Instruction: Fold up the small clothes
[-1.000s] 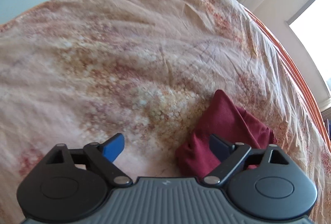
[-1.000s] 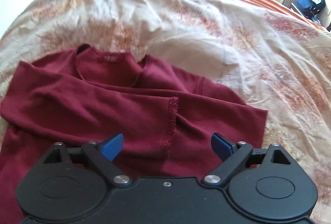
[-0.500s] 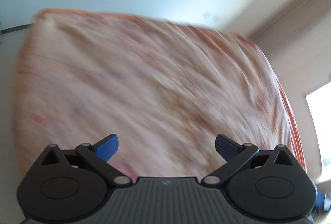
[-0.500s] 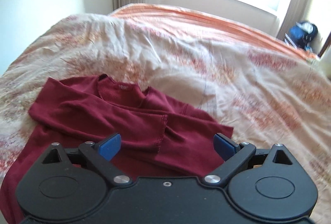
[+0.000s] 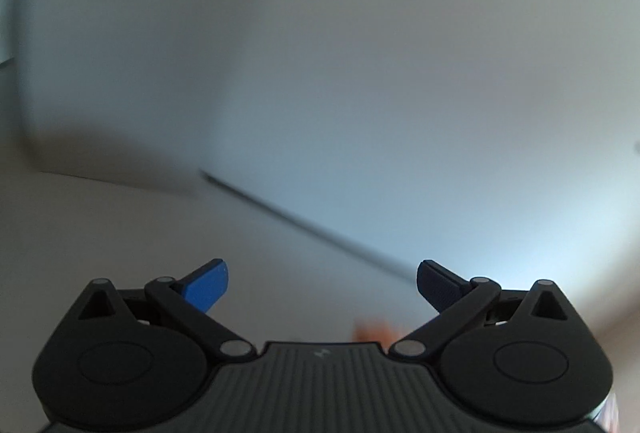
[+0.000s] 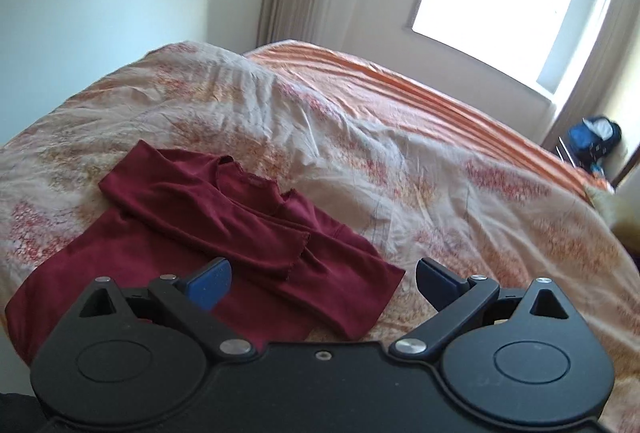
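Both the left gripper and the right gripper, which have just been opening, are wide open and empty, so the red shirt lying below the right one may slip unfolded, its sleeves lying loose.

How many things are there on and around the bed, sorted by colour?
Dark red: 1, the long-sleeved top
Orange and cream: 1, the bedspread
Blue: 1, the bag by the window
Total: 3
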